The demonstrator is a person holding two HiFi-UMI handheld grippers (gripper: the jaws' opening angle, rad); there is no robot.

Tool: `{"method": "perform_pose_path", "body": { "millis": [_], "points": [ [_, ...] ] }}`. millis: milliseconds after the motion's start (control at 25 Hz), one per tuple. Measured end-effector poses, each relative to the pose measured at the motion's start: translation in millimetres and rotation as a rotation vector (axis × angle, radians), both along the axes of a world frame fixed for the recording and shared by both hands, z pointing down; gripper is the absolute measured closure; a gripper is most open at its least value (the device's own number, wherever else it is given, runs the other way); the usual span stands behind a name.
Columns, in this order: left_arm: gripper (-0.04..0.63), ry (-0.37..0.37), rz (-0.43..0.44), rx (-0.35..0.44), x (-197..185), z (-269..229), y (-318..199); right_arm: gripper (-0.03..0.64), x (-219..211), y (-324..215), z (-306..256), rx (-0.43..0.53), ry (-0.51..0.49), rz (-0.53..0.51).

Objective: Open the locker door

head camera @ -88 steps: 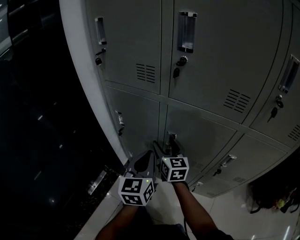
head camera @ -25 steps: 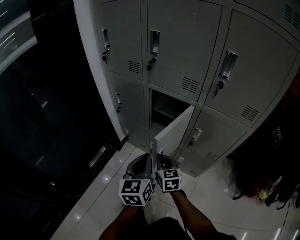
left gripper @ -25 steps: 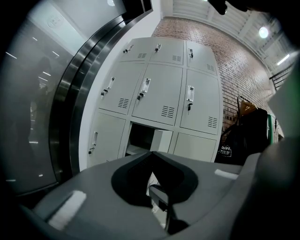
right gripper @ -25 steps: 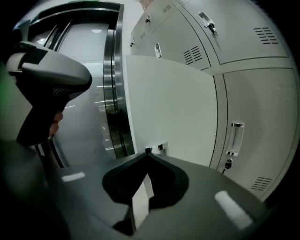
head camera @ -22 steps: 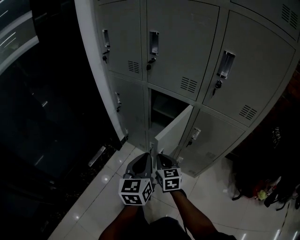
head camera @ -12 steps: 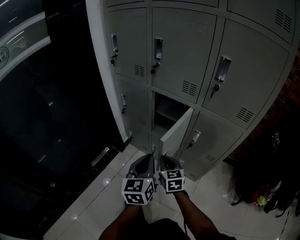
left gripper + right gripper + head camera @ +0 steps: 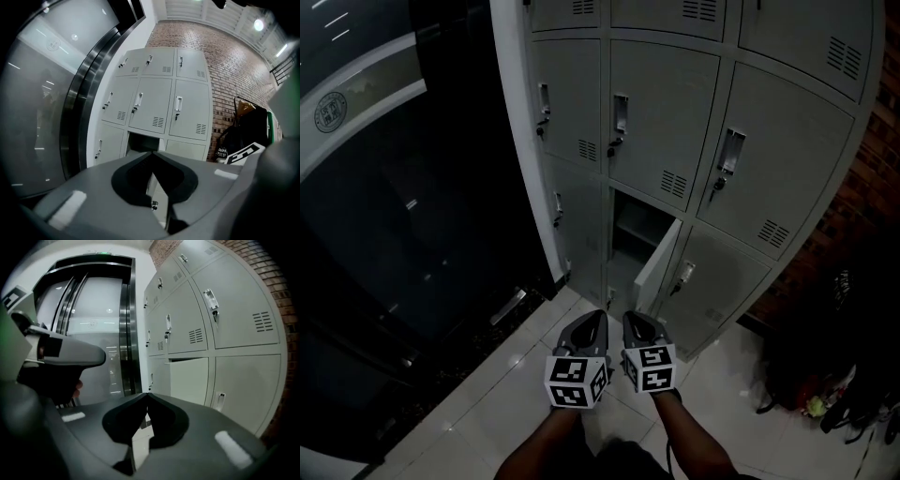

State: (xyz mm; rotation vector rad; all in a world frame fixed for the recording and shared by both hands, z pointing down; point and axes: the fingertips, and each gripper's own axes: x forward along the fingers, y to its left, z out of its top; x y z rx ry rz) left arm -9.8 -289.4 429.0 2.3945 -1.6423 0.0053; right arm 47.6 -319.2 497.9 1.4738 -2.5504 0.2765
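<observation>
The grey locker bank (image 7: 666, 112) stands ahead. One lower middle door (image 7: 659, 265) hangs ajar, swung out to the right, and its dark compartment (image 7: 636, 228) with a shelf shows. My left gripper (image 7: 597, 316) and right gripper (image 7: 629, 318) are held side by side over the floor, well short of the door. Both are shut with nothing between the jaws. In the left gripper view the left gripper (image 7: 151, 153) points at the open compartment (image 7: 142, 142). The right gripper (image 7: 147, 394) sees the open door (image 7: 188, 379) from the side.
A dark glass and steel wall (image 7: 403, 197) runs along the left. A brick wall (image 7: 874, 159) and dark bags (image 7: 830, 375) on the floor are at the right. Glossy floor tiles (image 7: 511, 398) lie under the grippers.
The door, closed with both grippers at its handle a few seconds ago, now stands open. Over the last second the lockers have receded; the grippers stay shut, side by side.
</observation>
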Motion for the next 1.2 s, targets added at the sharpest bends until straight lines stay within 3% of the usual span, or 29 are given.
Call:
{"method": "perform_pose_path", "body": {
  "millis": [560, 1200],
  "points": [
    [0.589, -0.032, 0.003, 0.006, -23.8, -36.3, 79.7, 0.617, -8.3, 98.1, -77.7, 0.076, -0.043, 0.021],
    [0.589, -0.023, 0.037, 0.064, -54.8, -62.8, 241.7, 0.617, -45.9, 274.2, -121.0, 0.163, -0.042, 0.041]
  ]
}}
